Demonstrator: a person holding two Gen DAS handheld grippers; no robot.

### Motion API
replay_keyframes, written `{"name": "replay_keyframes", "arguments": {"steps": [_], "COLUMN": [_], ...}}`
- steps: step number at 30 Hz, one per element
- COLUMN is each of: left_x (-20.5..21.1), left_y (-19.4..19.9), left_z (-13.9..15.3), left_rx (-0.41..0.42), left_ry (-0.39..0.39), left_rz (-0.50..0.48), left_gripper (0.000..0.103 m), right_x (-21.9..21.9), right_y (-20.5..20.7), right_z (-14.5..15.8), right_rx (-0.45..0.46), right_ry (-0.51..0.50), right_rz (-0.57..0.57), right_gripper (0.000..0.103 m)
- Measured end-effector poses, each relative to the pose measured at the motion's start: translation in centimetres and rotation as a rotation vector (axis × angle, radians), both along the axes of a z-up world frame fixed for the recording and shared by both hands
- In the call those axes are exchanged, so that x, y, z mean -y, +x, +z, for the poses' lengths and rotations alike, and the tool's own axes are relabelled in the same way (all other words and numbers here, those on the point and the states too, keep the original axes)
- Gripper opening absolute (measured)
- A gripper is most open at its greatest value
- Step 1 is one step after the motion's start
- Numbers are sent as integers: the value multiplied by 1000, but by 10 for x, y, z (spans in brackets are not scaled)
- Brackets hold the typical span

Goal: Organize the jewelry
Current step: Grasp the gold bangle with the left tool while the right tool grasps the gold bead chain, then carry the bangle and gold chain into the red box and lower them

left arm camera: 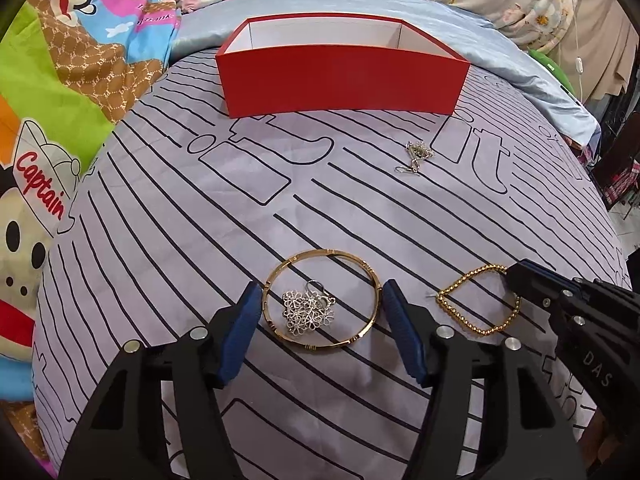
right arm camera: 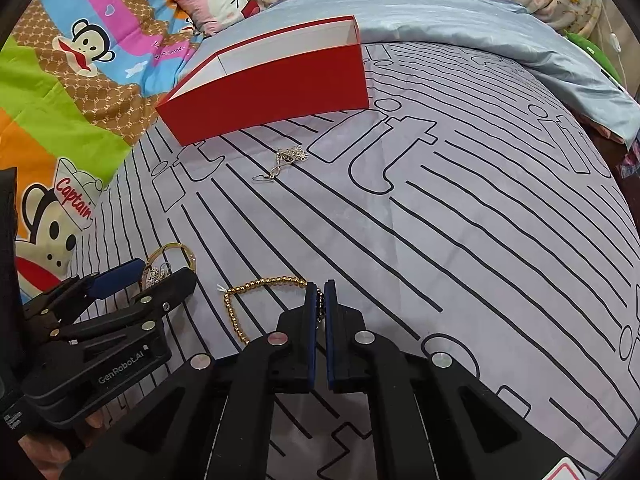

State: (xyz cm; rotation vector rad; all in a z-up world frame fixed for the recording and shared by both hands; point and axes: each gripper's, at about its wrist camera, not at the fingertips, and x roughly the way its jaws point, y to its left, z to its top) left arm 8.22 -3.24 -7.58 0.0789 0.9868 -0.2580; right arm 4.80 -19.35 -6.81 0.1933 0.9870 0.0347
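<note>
A gold bangle lies on the lilac striped bedsheet with a silver flower earring inside its ring. My left gripper is open, its blue pads on either side of the bangle, apart from it. A gold bead bracelet lies to the right. My right gripper is shut on the bead bracelet at its right end. A second silver earring lies near the open red box; it also shows in the right wrist view in front of the box.
The bedsheet covers a mound of bed. A cartoon monkey quilt lies to the left, a light blue cover and floral pillows behind the box. The bed edge drops off at the right.
</note>
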Motion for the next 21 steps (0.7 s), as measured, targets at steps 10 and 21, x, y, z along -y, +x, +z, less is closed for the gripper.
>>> {"name": "replay_keyframes", "arguments": {"steps": [10,21], "left_x": [-3,-12], "left_y": [-4,4], "left_z": [15,82], "left_rx": [16,90], "left_ry": [-43,-82], "left_rz": [-6,-12], "left_gripper": [60,60], "right_x": [-1,-1], "right_y": [-3,1], "right_z": [16,79], "right_rx": [38,176], "right_ry": [12,17], "right_rz": [5,24], "right_gripper": [3,3]}}
